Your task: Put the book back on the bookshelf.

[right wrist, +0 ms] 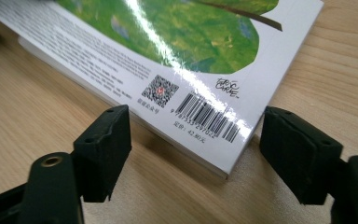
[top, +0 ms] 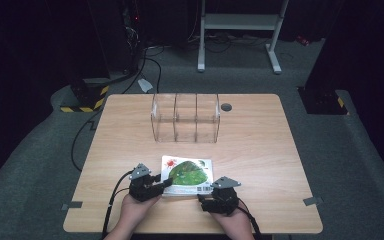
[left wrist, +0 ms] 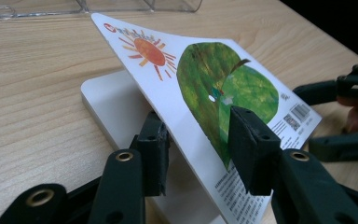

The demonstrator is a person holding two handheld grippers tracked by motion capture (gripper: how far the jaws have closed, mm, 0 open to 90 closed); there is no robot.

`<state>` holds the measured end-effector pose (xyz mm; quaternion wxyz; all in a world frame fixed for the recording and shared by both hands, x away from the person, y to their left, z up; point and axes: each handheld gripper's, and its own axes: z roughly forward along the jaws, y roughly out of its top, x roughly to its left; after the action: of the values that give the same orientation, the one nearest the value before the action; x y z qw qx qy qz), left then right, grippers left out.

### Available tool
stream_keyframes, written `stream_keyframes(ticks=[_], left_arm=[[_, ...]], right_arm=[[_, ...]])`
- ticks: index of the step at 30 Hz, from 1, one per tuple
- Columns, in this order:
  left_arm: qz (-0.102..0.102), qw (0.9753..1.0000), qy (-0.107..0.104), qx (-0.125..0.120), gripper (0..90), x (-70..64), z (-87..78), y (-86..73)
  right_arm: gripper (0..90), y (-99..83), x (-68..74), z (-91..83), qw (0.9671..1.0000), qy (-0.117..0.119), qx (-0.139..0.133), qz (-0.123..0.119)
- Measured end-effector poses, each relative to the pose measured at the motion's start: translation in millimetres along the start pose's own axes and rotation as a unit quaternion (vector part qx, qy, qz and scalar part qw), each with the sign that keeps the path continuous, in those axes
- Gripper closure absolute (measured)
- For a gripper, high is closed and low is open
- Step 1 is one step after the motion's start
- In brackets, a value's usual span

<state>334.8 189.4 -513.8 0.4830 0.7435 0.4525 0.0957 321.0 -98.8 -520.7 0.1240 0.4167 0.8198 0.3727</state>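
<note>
The left gripper (left wrist: pixel 198 144) pinched the book's lifted cover (left wrist: pixel 205 88) near the counter's (top: pixel 260 150) front edge; the right gripper (right wrist: pixel 193 154) waited, jaws spread. A hard pull risked creasing it.

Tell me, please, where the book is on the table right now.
In the high view the book lies at the table's near edge, between the left gripper and right gripper, in front of the clear organiser.

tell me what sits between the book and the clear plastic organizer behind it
Nothing: in the high view a bare strip of the wooden table separates the book from the clear organizer. The left gripper has the book's cover lifted between its jaws.
</note>
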Motion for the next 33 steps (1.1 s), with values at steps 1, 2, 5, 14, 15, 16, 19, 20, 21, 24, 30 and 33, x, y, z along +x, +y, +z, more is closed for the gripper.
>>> stream_keyframes(ticks=[1, 2, 5, 14, 15, 16, 19, 20, 21, 24, 30, 33], left_arm=[[0.004, 1.0000, -0.001, 0.001, 58.9, 0.7, -0.2, -0.3], [0.006, 1.0000, -0.001, 0.002, 59.1, 0.6, -0.5, -0.5], [0.016, 0.9999, -0.001, 0.002, 59.5, -0.4, -1.2, -1.2], [0.056, 0.9984, 0.011, 0.000, 59.9, -4.5, -2.9, -2.9], [0.058, 0.9983, 0.010, -0.002, 60.0, -5.3, -3.2, -3.1], [0.062, 0.9980, 0.011, -0.002, 60.2, -5.9, -3.7, -3.2], [0.072, 0.9973, 0.012, -0.005, 60.5, -7.3, -5.7, -2.5], [0.076, 0.9971, 0.012, -0.004, 60.5, -8.5, -6.5, -2.4], [0.083, 0.9964, 0.014, -0.008, 60.6, -9.3, -6.9, -2.2], [0.089, 0.9958, 0.014, -0.013, 60.8, -11.9, -9.1, -1.9], [0.115, 0.9930, 0.017, -0.023, 61.6, -17.5, -12.9, -0.2], [0.128, 0.9911, 0.022, -0.028, 62.8, -20.7, -14.7, 1.0]], right_arm=[[27.8, 0.0, -2.3, -1.6, 0.9999, 0.009, -0.003, 0.010], [28.0, 0.0, -4.6, -2.5, 0.9998, 0.013, -0.007, 0.013], [28.5, -0.5, -8.0, -3.5, 0.9996, 0.012, -0.013, 0.023], [34.5, -1.9, -8.3, -4.4, 0.9989, -0.005, -0.046, 0.011], [34.8, -1.8, -9.2, -4.4, 0.9988, -0.005, -0.046, 0.014], [35.4, -1.8, -10.1, -4.4, 0.9987, -0.005, -0.048, 0.014], [35.3, -1.7, -11.7, -5.2, 0.9984, -0.003, -0.052, 0.020], [35.1, -1.7, -12.5, -5.4, 0.9983, -0.002, -0.054, 0.023], [35.1, -1.6, -13.2, -5.1, 0.9982, 0.001, -0.055, 0.025], [34.5, -1.4, -14.9, -3.0, 0.9983, 0.013, -0.048, 0.030], [33.1, -1.3, -16.0, -2.2, 0.9978, 0.016, -0.058, 0.028], [32.1, -0.8, -16.6, -1.6, 0.9976, 0.020, -0.055, 0.037]])
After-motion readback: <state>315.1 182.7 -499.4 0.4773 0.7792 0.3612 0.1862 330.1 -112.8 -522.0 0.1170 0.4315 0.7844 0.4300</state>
